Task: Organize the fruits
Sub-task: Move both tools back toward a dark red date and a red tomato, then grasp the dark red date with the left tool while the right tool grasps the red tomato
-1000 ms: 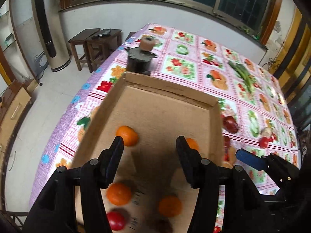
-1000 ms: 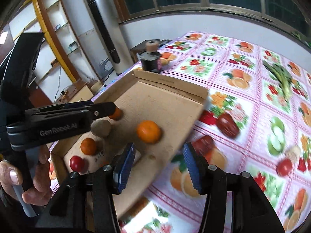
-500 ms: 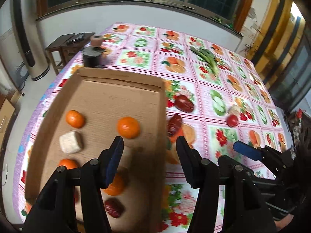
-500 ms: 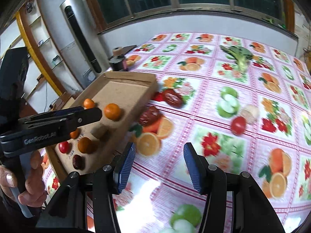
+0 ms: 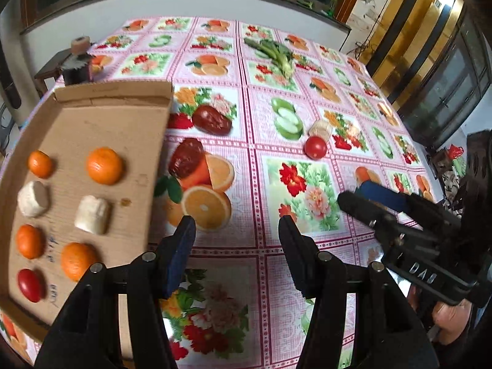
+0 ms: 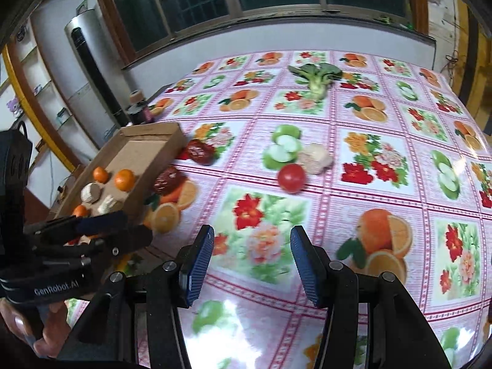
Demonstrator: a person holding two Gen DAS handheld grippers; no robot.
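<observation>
**Both grippers empty above the fruit-print cloth**

On the pink fruit-print tablecloth (image 5: 255, 203) a shallow brown cardboard tray (image 5: 113, 113) lies at the left. In it sit several small oranges (image 5: 104, 166), two pale whitish lumps (image 5: 92, 215) and a small red tomato (image 5: 29, 284). Just beside the tray's right wall lie two dark red dates (image 5: 212, 120), one nearer the wall than the other. Well apart from the tray, a round red tomato (image 6: 290, 177) rests on the cloth, touching or just beside a pale knobbly lump (image 6: 316, 156). A green leafy vegetable (image 6: 316, 75) lies near the far edge.

The left gripper (image 5: 235, 246) hangs over the cloth just right of the tray, jaws apart with nothing between them. The right gripper (image 6: 250, 261) points down at the printed flowers, its blue-padded jaws likewise parted and empty, the tomato beyond its tips.
</observation>
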